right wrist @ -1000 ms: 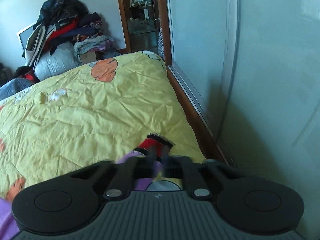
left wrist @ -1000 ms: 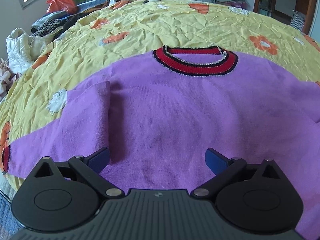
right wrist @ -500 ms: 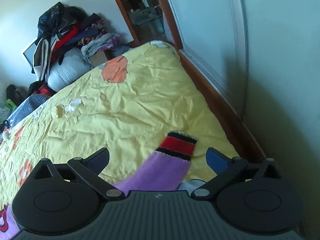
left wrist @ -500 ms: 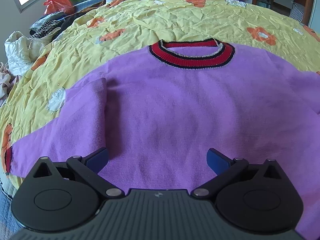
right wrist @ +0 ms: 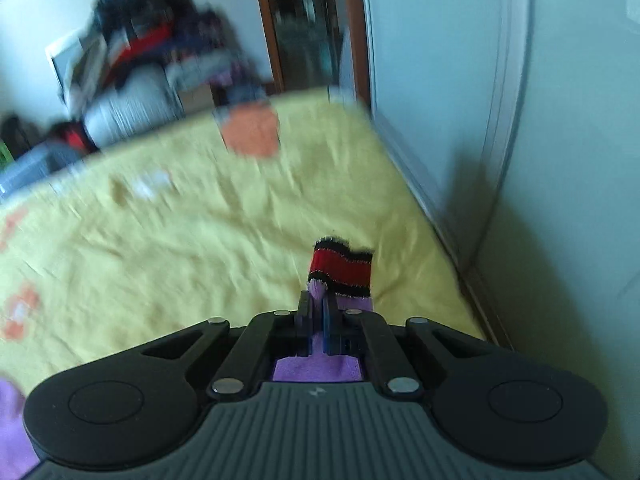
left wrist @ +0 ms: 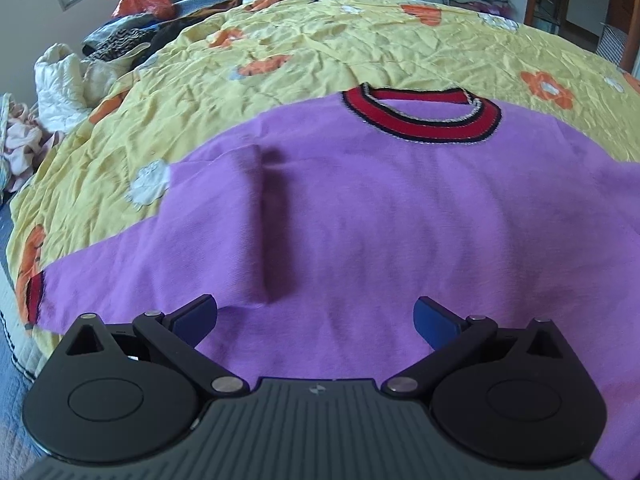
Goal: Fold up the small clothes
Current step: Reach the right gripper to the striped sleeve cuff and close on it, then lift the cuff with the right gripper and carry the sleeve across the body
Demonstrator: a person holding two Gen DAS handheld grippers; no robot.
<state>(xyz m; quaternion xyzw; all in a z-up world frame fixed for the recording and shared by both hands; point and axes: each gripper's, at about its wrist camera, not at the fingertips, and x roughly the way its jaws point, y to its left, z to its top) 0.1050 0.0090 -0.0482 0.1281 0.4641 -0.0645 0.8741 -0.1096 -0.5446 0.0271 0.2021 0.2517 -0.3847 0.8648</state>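
I see the purple sweater (left wrist: 360, 216) lying flat on the yellow bedspread (left wrist: 320, 48), its red collar (left wrist: 424, 116) at the far side. My left gripper (left wrist: 316, 314) hangs over the near part of the sweater with its jaws wide and nothing in them. My right gripper (right wrist: 316, 310) has just snapped closed and pinches the sleeve (right wrist: 344, 302) just behind its red cuff (right wrist: 342, 270), which sticks up above the bedspread.

Purple sweater (left wrist: 380, 216), red-black striped collar (left wrist: 420, 118); yellow floral bedspread (left wrist: 320, 52)
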